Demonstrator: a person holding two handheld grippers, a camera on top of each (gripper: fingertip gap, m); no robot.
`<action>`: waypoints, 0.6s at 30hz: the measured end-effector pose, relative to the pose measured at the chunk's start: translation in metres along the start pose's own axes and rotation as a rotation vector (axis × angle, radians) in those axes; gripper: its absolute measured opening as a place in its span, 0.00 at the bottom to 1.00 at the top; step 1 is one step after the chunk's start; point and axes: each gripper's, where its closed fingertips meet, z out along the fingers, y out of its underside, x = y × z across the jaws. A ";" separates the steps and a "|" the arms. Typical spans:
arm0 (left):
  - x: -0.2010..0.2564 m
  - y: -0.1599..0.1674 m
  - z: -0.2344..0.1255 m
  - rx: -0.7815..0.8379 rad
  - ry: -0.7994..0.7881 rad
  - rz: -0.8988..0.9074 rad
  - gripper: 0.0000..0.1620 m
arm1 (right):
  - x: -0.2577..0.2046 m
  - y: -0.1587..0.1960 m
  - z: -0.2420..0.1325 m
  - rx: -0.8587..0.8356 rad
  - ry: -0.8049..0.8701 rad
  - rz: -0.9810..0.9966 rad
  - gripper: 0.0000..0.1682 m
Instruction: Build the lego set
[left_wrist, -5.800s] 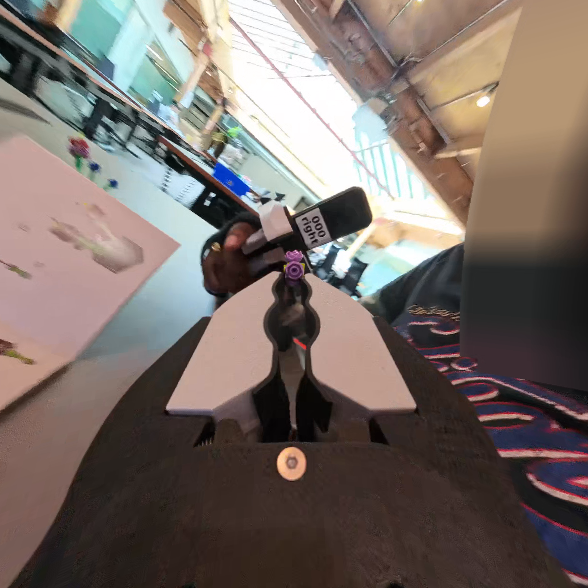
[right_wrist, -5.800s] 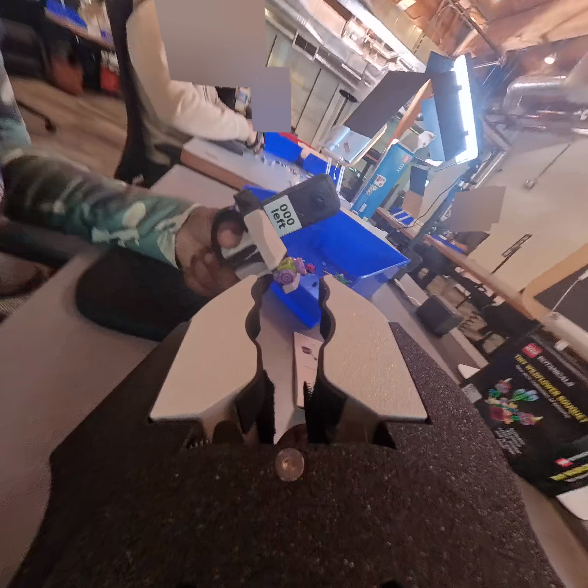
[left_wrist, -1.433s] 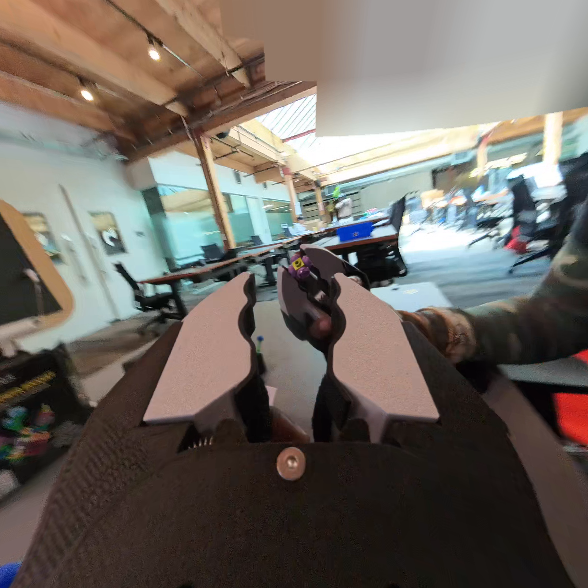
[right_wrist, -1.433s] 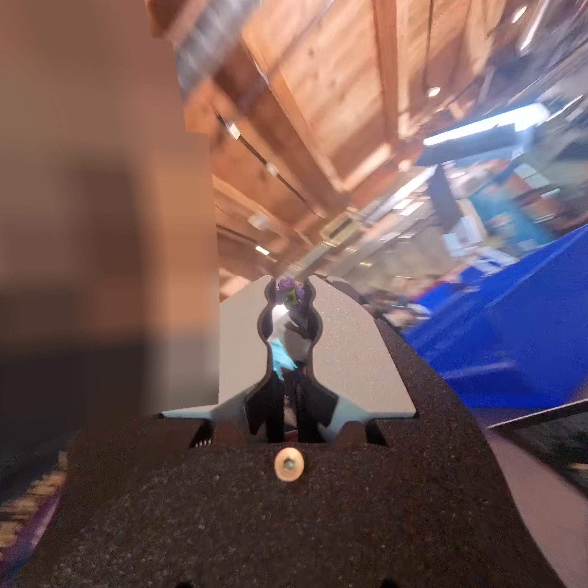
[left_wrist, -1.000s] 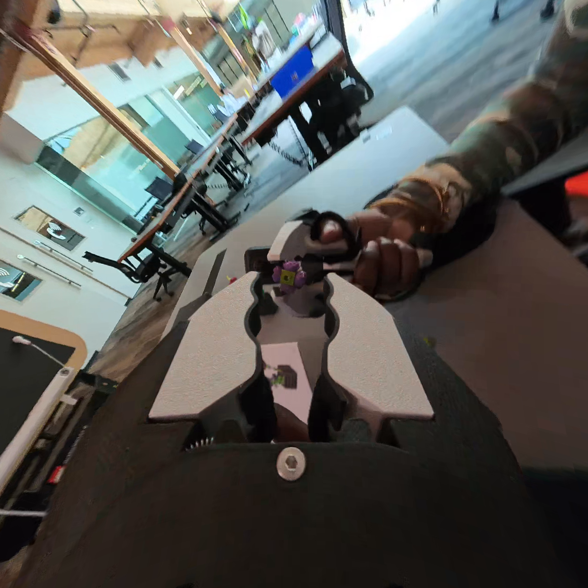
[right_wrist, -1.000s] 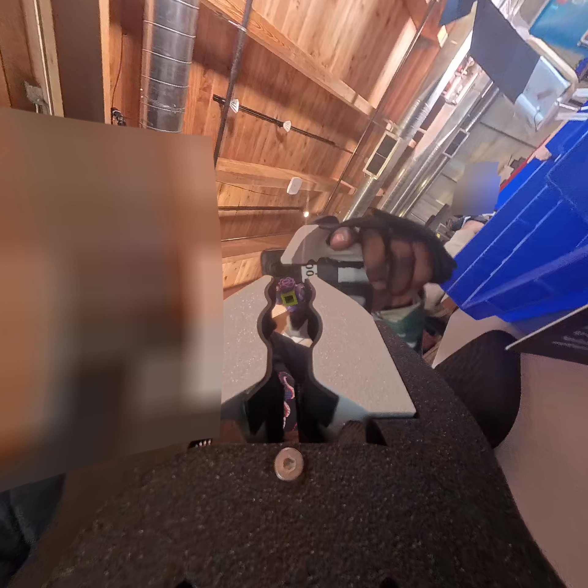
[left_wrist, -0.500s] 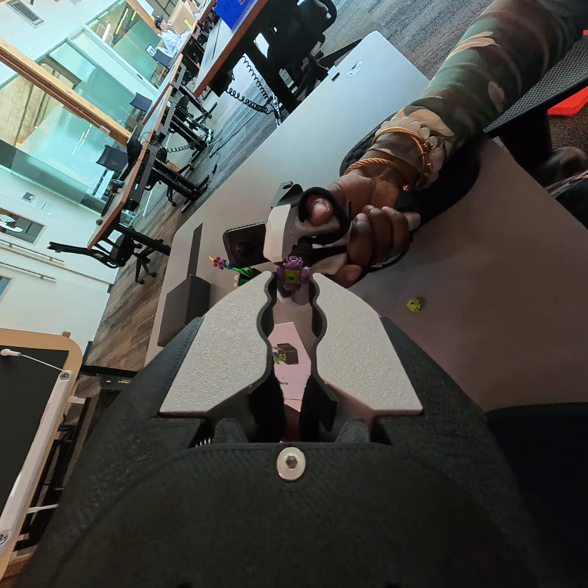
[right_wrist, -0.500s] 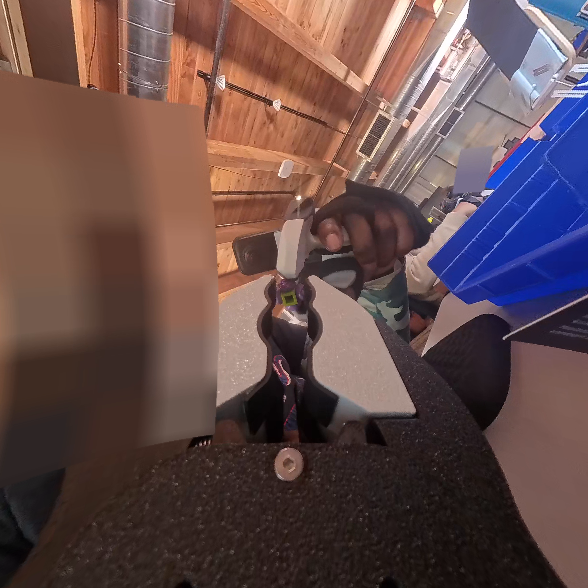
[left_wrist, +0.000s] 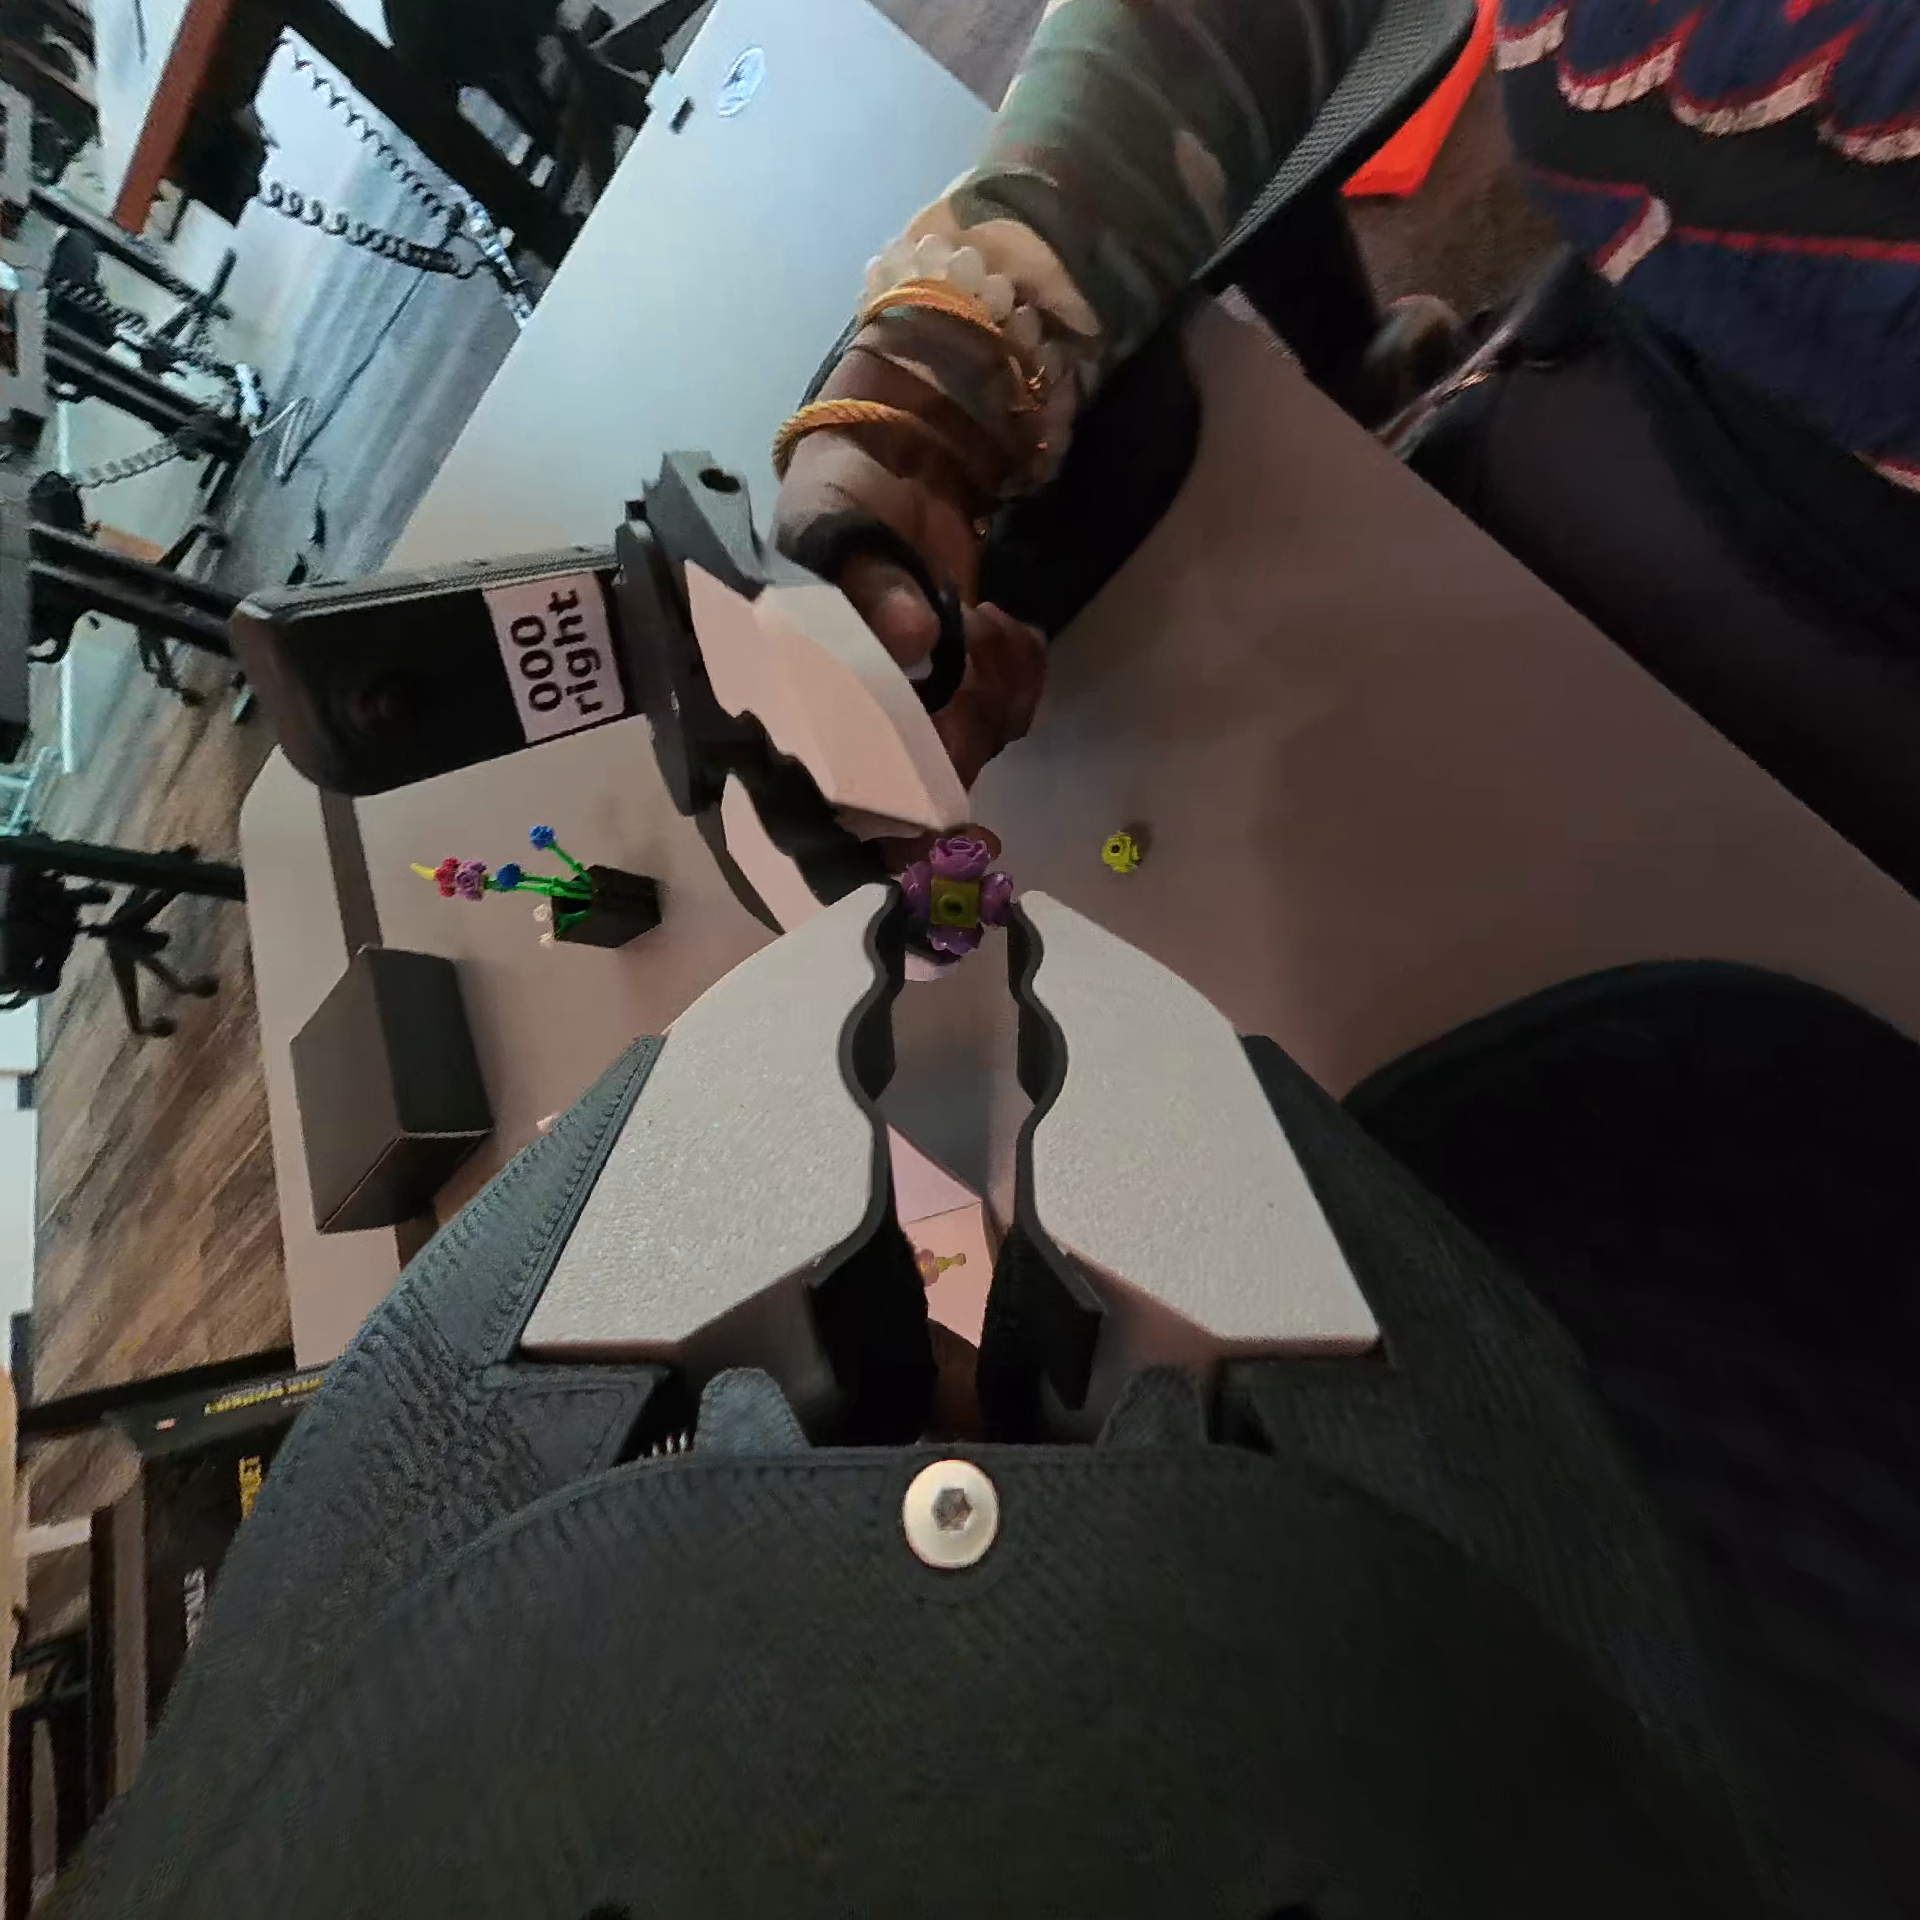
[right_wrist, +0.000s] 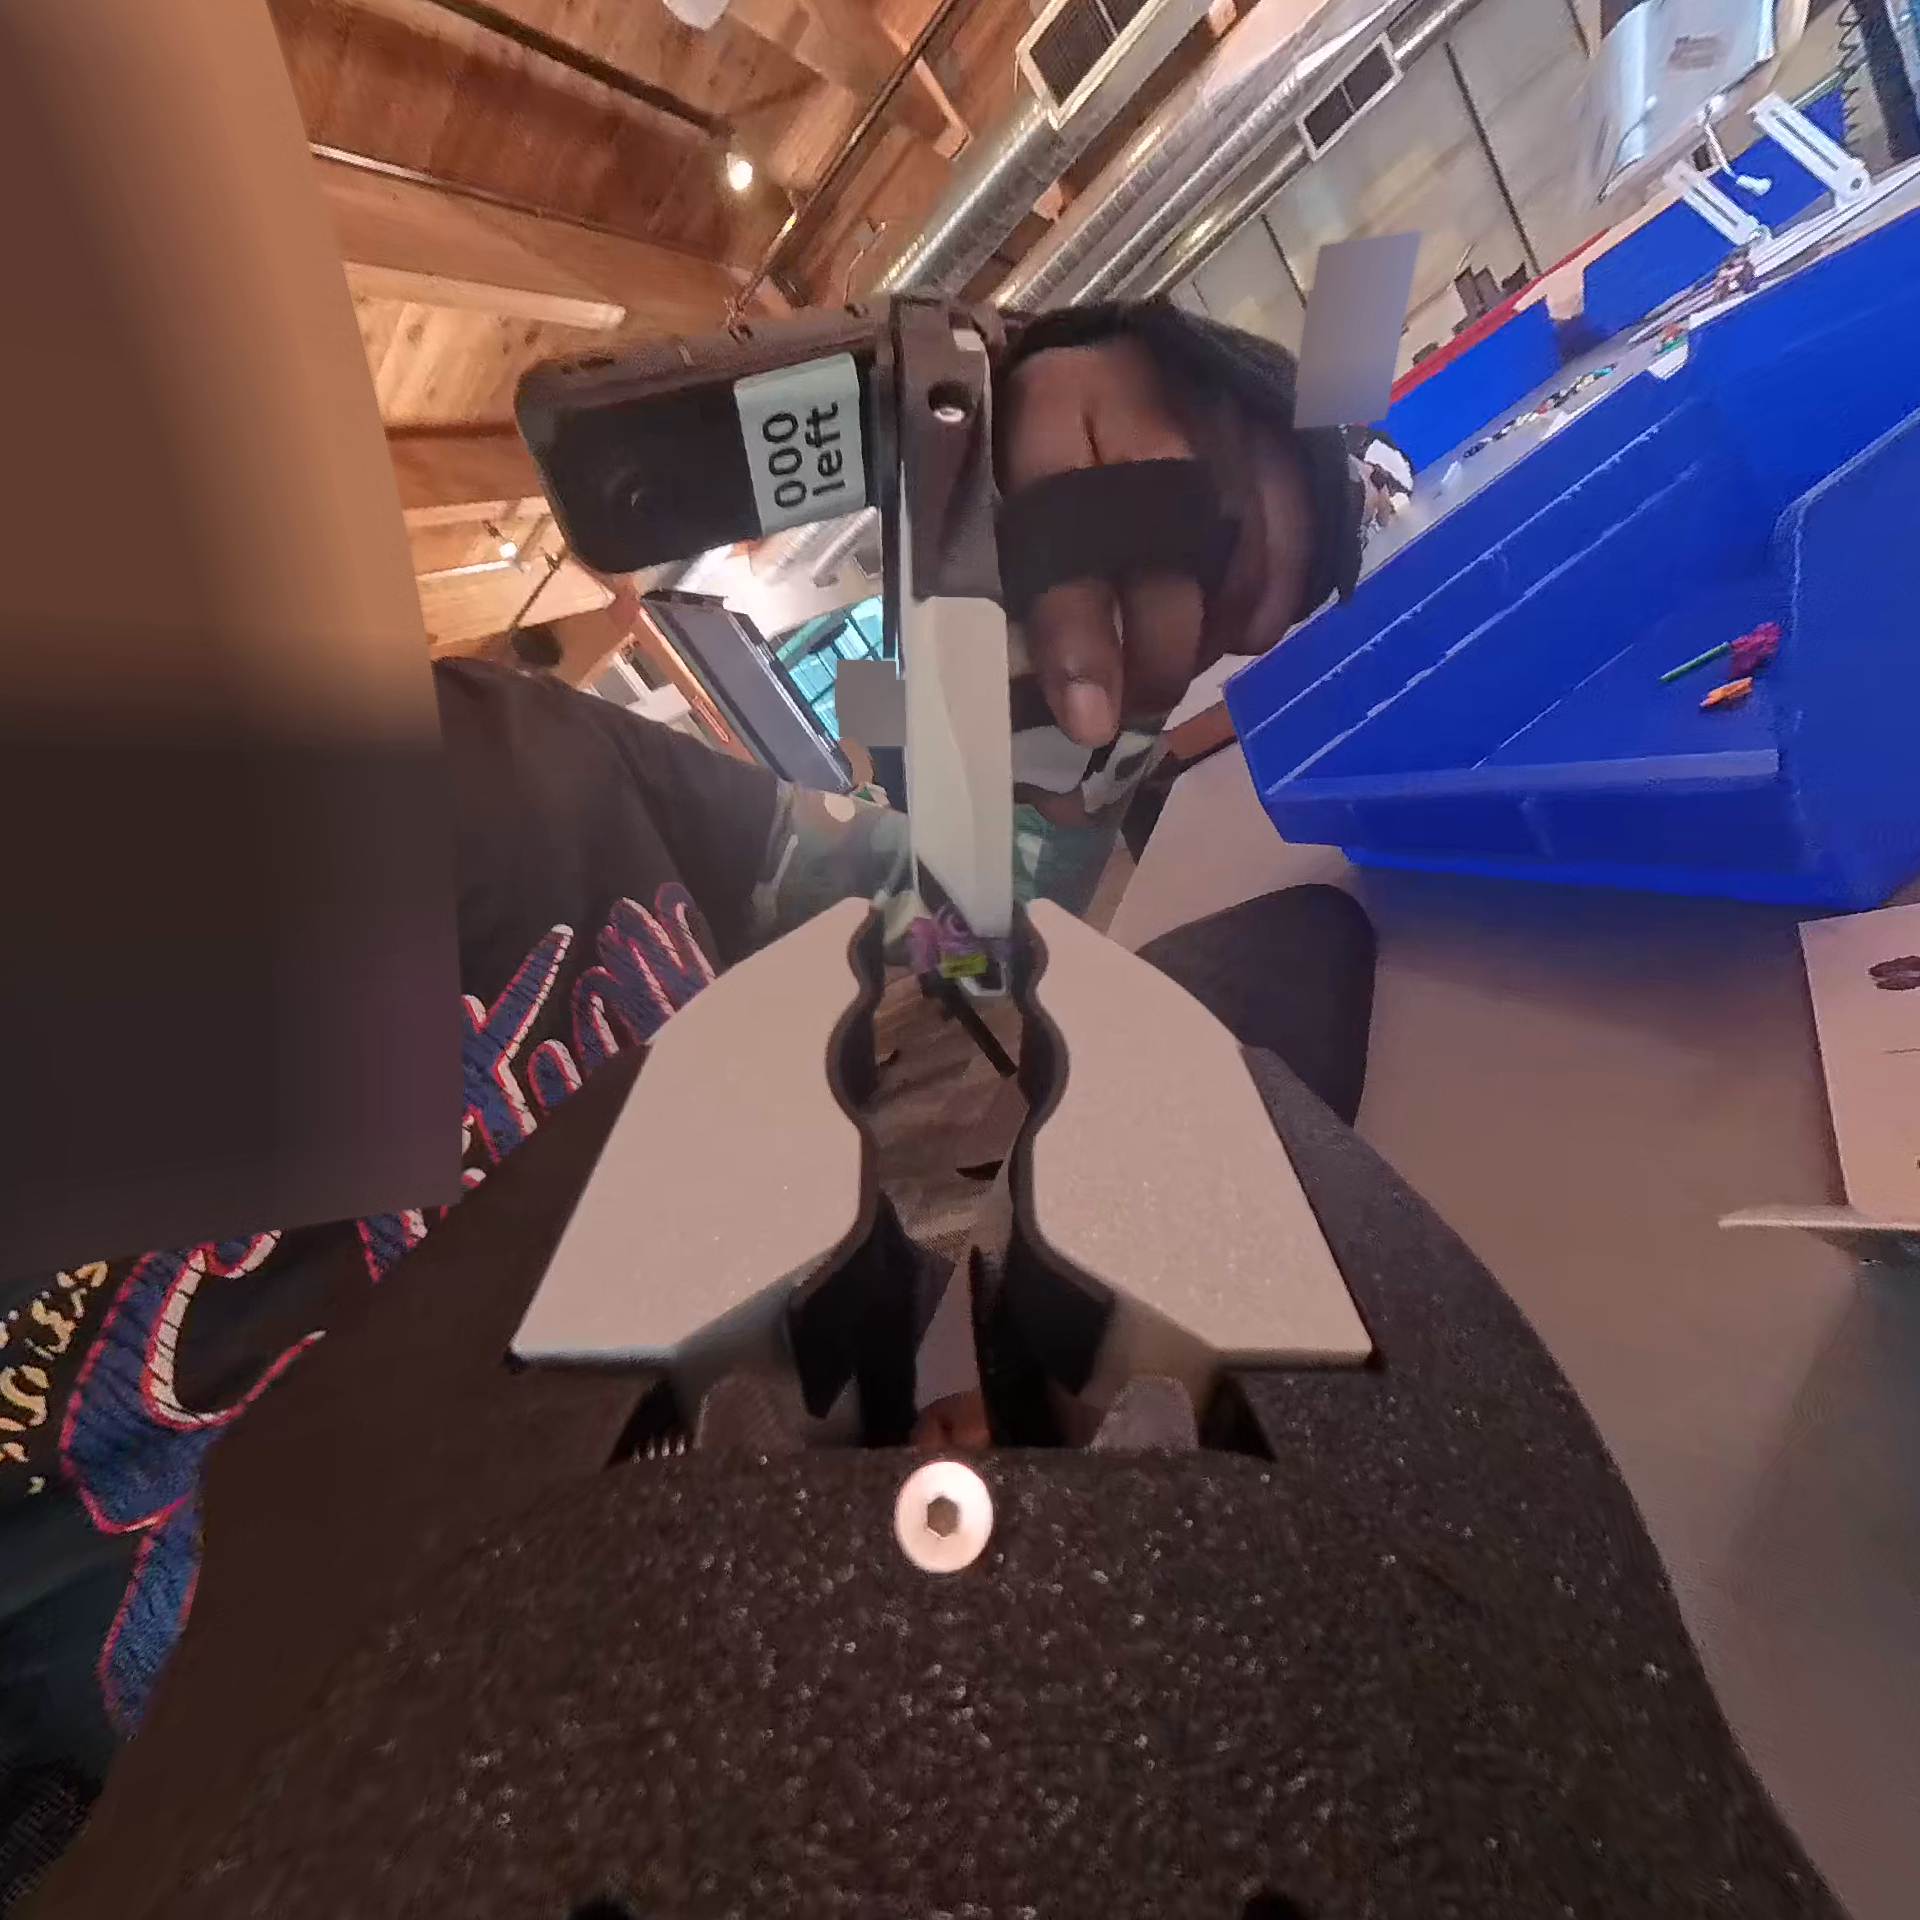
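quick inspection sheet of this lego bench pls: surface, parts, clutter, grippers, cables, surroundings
surface: grey table
job's things: purple flower between the grippers; black pot of lego flowers; yellow-green piece loose on the table; instruction sheet
clutter: black box; blue bin with loose pieces
grippers: left gripper appears shut on the flower; right gripper tips touch it, grip unclear
cables: coiled cables under a far desk
surroundings: wooden ceiling, ducts

A small purple lego flower cluster (left_wrist: 954, 896) with a yellow-green square centre sits mid-frame, held up off the table. At centre left, a black lego pot (left_wrist: 606, 906) with coloured stemmed flowers lies sideways in frame. A yellow-green flower piece (left_wrist: 1120, 852) lies alone at centre right.
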 end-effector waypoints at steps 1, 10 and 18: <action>0.001 -0.002 0.000 0.009 0.012 0.006 0.12 | 0.000 0.001 0.000 -0.006 0.002 -0.016 0.11; -0.060 -0.014 -0.013 0.232 -0.454 -0.338 0.26 | -0.013 -0.055 -0.029 0.376 0.058 -0.251 0.11; -0.082 -0.030 -0.033 0.252 -1.318 -0.307 0.23 | -0.010 -0.094 -0.072 0.927 0.066 -0.115 0.11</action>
